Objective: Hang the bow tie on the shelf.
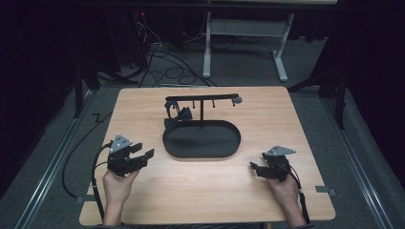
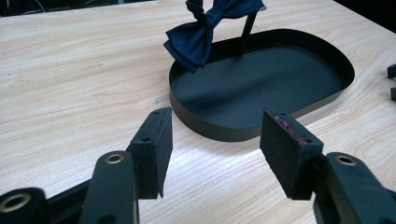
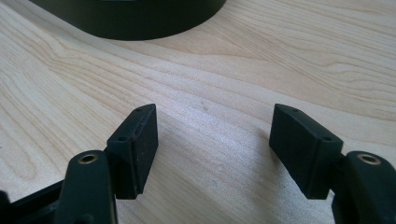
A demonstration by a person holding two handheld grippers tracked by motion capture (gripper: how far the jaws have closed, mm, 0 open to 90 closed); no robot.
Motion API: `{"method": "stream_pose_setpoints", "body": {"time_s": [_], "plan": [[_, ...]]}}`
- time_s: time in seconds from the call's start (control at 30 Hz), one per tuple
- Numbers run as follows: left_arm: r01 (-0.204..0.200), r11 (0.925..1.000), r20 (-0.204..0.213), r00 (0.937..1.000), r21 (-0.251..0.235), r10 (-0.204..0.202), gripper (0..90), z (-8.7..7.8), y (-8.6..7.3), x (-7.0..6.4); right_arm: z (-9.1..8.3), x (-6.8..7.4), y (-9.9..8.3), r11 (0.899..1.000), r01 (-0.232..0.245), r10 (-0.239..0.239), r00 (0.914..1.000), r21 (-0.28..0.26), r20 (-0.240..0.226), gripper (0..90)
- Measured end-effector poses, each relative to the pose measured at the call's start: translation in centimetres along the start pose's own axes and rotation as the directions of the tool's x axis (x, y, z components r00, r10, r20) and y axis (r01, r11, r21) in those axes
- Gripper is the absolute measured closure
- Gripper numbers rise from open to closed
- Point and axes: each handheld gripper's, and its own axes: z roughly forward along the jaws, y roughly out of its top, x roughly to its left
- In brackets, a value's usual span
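High view sets your light wooden tabletop (image 1: 286,191) across most of the scene, with grey carpet, loose cables and a white frame leg on the floor beyond its far edge. At the middle of the tabletop sits a black oval tray (image 1: 201,139), and from its far side rises a thin black T-shaped stand (image 1: 201,99) whose crossbar runs left to right above the tray. A dark navy bow tie (image 2: 204,25) hangs from the left part of that crossbar, drooping over the tray's far left rim; in the left gripper view its lower wing overlaps the rim. Your left hand-held gripper (image 1: 143,153) sits just left of the tray, near its front left curve, angled toward it, and its jaws stand wide apart with nothing between them. Your right hand-held gripper (image 1: 255,167) sits to the right of the tray and a little nearer to you, pointing left, and in the right gripper view its jaws are likewise spread, holding nothing, over bare wood with the tray's rim ahead.
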Motion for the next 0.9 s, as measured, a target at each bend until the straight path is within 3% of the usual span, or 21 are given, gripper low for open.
{"method": "stream_pose_setpoints", "body": {"time_s": [0.9], "plan": [[0.021,0.9992,0.035,0.9991,0.035,-0.022,43.6,1.0,-1.6,-0.6,0.0,0.0,0.0,1.000,0.000,0.000,1.0000,0.000,0.000,34.1]]}}
